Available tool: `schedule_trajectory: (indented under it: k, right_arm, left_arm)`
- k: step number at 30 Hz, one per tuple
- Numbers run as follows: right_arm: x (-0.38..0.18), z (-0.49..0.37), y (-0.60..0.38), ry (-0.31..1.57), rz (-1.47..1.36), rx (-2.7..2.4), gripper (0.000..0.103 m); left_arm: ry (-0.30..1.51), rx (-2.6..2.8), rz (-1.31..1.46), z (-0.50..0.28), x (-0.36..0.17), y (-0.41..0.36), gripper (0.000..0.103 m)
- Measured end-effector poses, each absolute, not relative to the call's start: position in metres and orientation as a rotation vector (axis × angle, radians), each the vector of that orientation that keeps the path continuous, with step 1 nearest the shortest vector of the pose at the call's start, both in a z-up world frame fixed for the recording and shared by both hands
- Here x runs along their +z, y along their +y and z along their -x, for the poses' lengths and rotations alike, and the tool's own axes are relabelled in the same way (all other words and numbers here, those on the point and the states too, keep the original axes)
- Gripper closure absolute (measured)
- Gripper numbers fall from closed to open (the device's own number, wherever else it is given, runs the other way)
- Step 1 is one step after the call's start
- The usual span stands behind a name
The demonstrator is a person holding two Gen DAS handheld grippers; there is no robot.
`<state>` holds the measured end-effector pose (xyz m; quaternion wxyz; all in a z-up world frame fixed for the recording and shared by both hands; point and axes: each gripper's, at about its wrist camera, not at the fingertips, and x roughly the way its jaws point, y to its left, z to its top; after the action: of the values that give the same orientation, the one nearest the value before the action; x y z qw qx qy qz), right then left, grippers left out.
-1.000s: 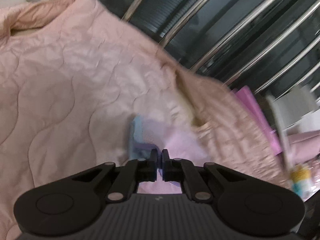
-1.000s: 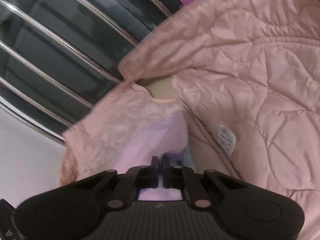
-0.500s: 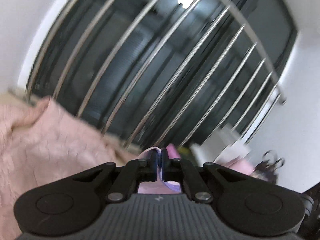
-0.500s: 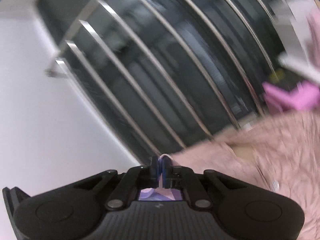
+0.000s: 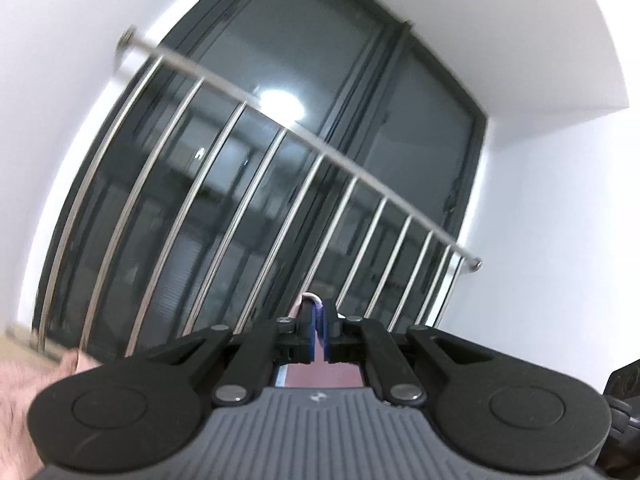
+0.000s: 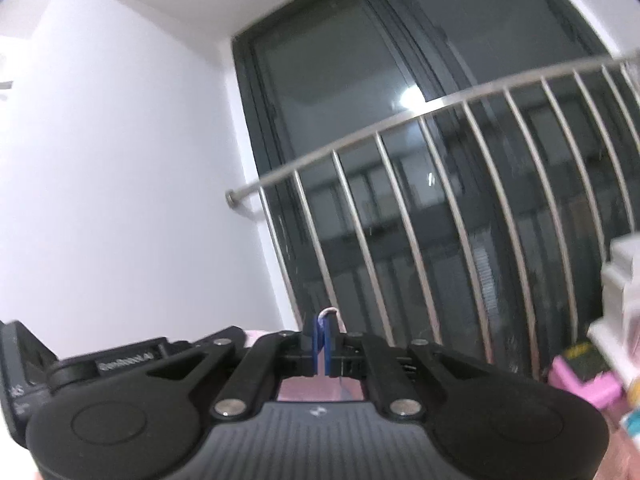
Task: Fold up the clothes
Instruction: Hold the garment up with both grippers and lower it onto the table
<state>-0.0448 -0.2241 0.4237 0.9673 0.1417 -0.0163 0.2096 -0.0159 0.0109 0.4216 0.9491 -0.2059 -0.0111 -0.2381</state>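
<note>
Both grippers are raised and look up at a window. My left gripper (image 5: 316,322) is shut on a thin edge of the pink quilted jacket (image 5: 310,300), which pokes out above the blue pads. More pink fabric (image 5: 24,396) shows at the lower left of the left wrist view. My right gripper (image 6: 322,334) is also shut on a pinch of the pink jacket (image 6: 332,312); pink cloth shows under its fingers. Most of the jacket hangs below, hidden behind the gripper bodies.
A metal railing (image 5: 304,136) with vertical bars runs across a dark window (image 6: 360,80). White walls stand at either side. At the right edge of the right wrist view sit a white shelf (image 6: 624,280) and a pink box (image 6: 580,376).
Both grippers have swung upward with the jacket edge still pinched. The spread jacket that filled the views a second ago has dropped out of sight; railing, window and walls now fill them.
</note>
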Motion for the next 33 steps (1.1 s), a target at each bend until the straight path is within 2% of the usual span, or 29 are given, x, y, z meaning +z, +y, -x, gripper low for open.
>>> schedule_trajectory:
  k: [3, 7, 10, 15, 16, 17, 18, 19, 20, 22, 25, 27, 31, 33]
  right_arm:
    - [0.445, 0.06, -0.222, -0.068, -0.264, 0.413, 0.101]
    - [0.451, 0.057, -0.216, -0.055, -0.246, 0.395, 0.101]
    - [0.434, 0.032, -0.212, -0.007, -0.239, 0.379, 0.101]
    - [0.376, -0.067, -0.198, 0.173, -0.264, 0.351, 0.1]
    - [0.36, -0.094, -0.193, 0.211, -0.259, 0.335, 0.1]
    - [0.343, -0.122, -0.188, 0.251, -0.255, 0.32, 0.098]
    - [0.321, -0.149, -0.183, 0.309, -0.252, 0.296, 0.093]
    - [0.298, -0.172, -0.18, 0.393, -0.246, 0.256, 0.08]
    - [0.275, -0.191, -0.177, 0.489, -0.242, 0.206, 0.069]
    - [0.233, -0.202, -0.179, 0.639, -0.249, 0.145, 0.068]
    - [0.175, -0.169, -0.186, 0.671, -0.248, 0.205, 0.056]
    - [0.14, -0.136, -0.189, 0.705, -0.242, 0.226, 0.056]
    - [0.089, -0.054, -0.186, 0.787, -0.235, 0.285, 0.056]
    - [0.077, -0.033, -0.186, 0.823, -0.222, 0.293, 0.057]
  left_arm:
    - [-0.063, -0.475, 0.372, 0.03, 0.444, 0.007, 0.1]
    - [-0.048, -0.455, 0.336, 0.024, 0.442, 0.006, 0.1]
    - [-0.001, -0.429, 0.337, -0.002, 0.422, 0.011, 0.1]
    - [0.156, -0.28, 0.272, -0.102, 0.361, 0.009, 0.099]
    - [0.195, -0.236, 0.245, -0.126, 0.346, 0.007, 0.096]
    - [0.24, -0.166, 0.214, -0.15, 0.323, 0.007, 0.086]
    - [0.29, -0.089, 0.181, -0.173, 0.3, 0.006, 0.058]
    - [0.365, 0.005, 0.146, -0.188, 0.275, 0.008, 0.051]
    - [0.435, 0.068, 0.123, -0.195, 0.248, 0.014, 0.05]
    - [0.482, 0.054, 0.116, -0.187, 0.207, 0.028, 0.05]
    - [0.553, 0.018, 0.14, -0.142, 0.154, 0.05, 0.049]
    - [0.564, -0.015, 0.162, -0.095, 0.126, 0.059, 0.042]
    - [0.628, -0.221, 0.153, -0.004, 0.087, 0.049, 0.037]
    - [0.648, -0.31, 0.178, 0.02, 0.076, 0.042, 0.028]
